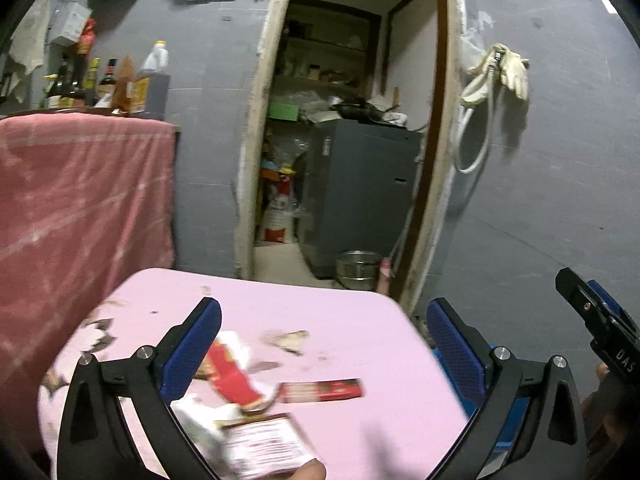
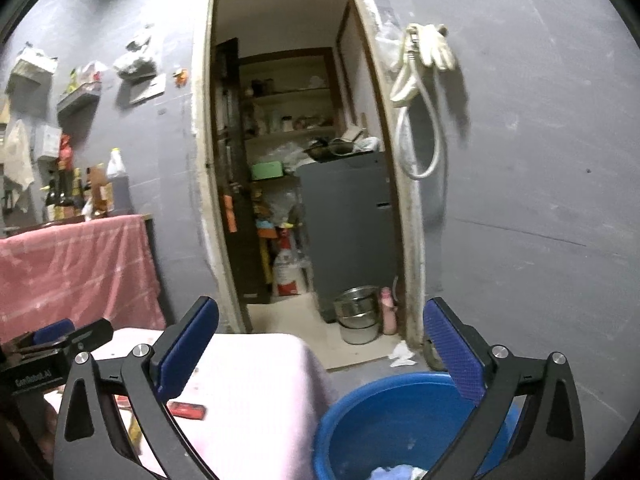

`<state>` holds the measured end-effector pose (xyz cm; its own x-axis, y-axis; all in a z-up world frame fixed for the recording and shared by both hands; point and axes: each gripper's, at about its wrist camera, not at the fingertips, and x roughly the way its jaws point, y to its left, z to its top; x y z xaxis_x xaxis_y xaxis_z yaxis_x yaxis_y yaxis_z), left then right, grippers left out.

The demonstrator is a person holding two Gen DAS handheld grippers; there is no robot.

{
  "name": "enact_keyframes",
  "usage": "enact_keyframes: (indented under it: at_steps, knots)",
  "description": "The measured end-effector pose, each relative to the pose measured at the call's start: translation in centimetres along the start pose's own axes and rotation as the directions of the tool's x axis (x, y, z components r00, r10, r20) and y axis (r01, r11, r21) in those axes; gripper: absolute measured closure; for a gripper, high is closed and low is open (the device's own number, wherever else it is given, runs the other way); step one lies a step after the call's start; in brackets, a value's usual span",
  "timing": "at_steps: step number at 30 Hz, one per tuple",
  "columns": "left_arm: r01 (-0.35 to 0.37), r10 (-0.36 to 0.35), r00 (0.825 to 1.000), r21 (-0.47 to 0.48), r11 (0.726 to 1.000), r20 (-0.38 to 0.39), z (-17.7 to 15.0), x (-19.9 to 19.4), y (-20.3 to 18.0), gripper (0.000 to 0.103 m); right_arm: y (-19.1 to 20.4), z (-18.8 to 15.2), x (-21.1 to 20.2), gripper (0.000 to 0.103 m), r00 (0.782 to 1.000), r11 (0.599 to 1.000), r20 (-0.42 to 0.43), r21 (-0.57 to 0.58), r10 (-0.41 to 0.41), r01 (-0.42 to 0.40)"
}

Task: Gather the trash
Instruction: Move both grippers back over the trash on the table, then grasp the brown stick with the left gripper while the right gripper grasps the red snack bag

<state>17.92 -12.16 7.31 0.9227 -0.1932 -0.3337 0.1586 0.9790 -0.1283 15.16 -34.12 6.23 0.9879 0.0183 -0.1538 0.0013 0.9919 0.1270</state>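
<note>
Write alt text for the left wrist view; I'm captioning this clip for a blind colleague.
The left gripper hangs open and empty over a pink table strewn with wrappers: a red wrapper, a flat red packet and a white labelled packet. Behind it, a grey wall and an open doorway into a cluttered storeroom.

Black tool (image 1: 324,344), blue textured pads (image 1: 192,354)

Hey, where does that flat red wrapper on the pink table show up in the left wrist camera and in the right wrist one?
Left wrist view: the flat red wrapper lies low and centre on the pink table, between the open fingers.
Right wrist view: the flat red wrapper lies at lower left, just inside the gripper's left-hand finger.
Shared landmark: the steel pot on the doorway floor.
</note>
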Motion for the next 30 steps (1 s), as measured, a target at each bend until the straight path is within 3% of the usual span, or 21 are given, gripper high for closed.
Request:
enact_keyframes:
  at_steps: [16,30]
  knots:
    - [-0.171,0.166,0.984,-0.084,0.982,-0.065,-2.0,-2.2,9.7,0.003,8.1,-2.0,3.1,0.0,0.991,0.985,-0.078,-0.126,0.106,-0.115]
    - [-0.182,0.165,0.968,-0.073,0.981,-0.19,-4.1,-0.5,13.4,0.003,11.2,-4.2,5.8,0.0,0.963,0.968,-0.208,-0.15,0.169,-0.202]
